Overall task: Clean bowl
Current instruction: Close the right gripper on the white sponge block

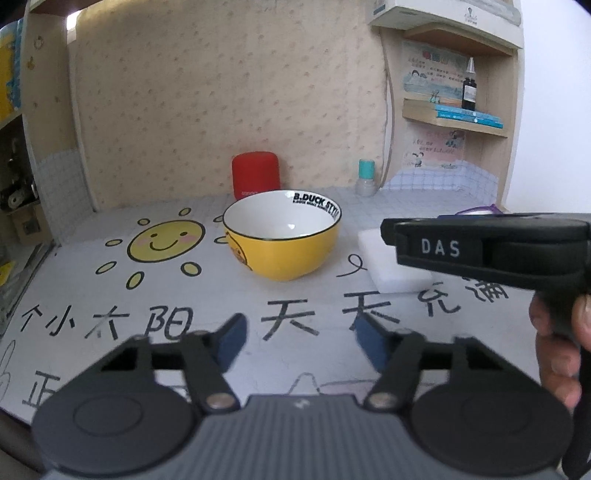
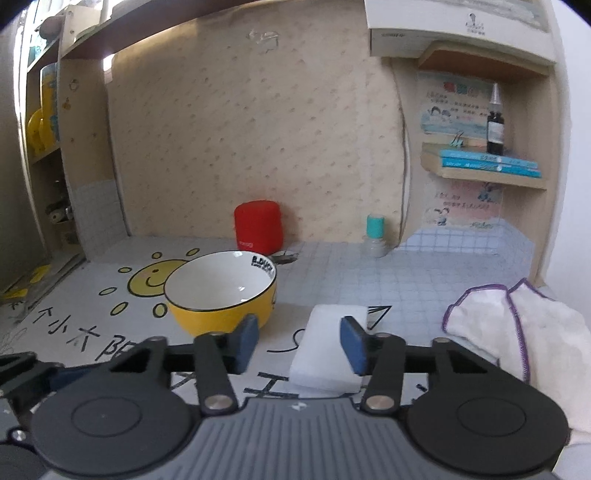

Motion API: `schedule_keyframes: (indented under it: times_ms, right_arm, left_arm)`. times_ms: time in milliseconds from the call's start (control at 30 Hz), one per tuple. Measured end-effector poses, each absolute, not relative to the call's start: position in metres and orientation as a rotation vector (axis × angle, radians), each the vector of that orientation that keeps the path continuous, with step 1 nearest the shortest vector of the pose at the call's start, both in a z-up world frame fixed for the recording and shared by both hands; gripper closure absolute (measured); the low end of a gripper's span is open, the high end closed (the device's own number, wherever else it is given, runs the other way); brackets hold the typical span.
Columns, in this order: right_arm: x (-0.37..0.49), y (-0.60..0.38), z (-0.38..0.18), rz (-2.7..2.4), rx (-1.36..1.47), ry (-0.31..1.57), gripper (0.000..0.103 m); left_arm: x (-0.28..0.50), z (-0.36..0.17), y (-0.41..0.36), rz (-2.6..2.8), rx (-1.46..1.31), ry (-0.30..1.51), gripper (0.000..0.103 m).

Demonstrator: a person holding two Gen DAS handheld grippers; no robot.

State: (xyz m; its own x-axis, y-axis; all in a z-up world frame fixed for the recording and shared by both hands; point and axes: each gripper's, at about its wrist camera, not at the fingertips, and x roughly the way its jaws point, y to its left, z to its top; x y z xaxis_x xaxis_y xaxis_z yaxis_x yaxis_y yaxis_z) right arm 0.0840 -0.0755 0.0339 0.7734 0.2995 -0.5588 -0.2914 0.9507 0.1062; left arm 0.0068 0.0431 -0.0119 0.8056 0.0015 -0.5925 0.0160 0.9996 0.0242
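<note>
Brightness: both views are evenly and softly lit, neither dim nor harsh.
Light source: a bright strip glows under the upper shelf [image 1: 75,16] at far left; the right edge washes out to near white.
Shadows: faint and soft; the bowl [image 1: 282,236] casts only a weak shade on the desk [image 1: 110,288].
Glare: a small highlight sits inside the bowl's white wall.
Blur: the near blue pads of the left tongs [image 1: 299,341] and right tongs [image 2: 299,341] look smeared; far shelf print is unreadable.
Distortion: fisheye bending curves the walls and shelves, with dark corners.
</note>
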Motion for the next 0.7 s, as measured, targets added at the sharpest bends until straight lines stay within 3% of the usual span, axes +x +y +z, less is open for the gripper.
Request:
schedule_keyframes:
  times_ms: [100,200,267,300,333,367,467,567,700]
  right_arm:
    - [0.0832,-0.075,0.0333,0.319,0.009,0.601,0.061]
    - [0.0838,-0.0774,0.033,0.322,0.021,0.596,0.061]
    - [0.0844,-0.0794,0.033,0.332,0.033,0.601,0.064]
    - [0.0845,-0.0803,0.0331,0.339,0.039,0.605,0.071]
    - [0.0846,-0.0812,0.0332,0.346,0.046,0.609,0.091]
    - [0.0845,-0.0816,0.0333,0.353,0.048,0.613,0.101]
    - [0.0825,-0.0777,0.035,0.364,0.033,0.599,0.102]
    - [0.0805,-0.0771,0.0362,0.374,0.045,0.593,0.102]
    - [0.0798,-0.0778,0.0365,0.373,0.046,0.593,0.102]
  left_arm:
    - [0.0092,-0.0146,0.0469,-0.008,0.009,0.649,0.07]
    - [0.0096,-0.0156,0.0494,-0.005,-0.001,0.653,0.074]
    - [0.0098,-0.0161,0.0503,-0.003,-0.002,0.656,0.086]
    - [0.0097,-0.0162,0.0505,-0.004,-0.005,0.658,0.092]
    - [0.0096,-0.0164,0.0506,-0.005,-0.007,0.659,0.093]
    - [0.0093,-0.0164,0.0506,-0.007,-0.007,0.659,0.093]
    - [0.0074,-0.0161,0.0485,-0.014,0.004,0.649,0.094]
    - [0.0067,-0.0162,0.0483,-0.035,-0.007,0.653,0.103]
    - [0.0056,-0.016,0.0464,-0.049,-0.001,0.645,0.103]
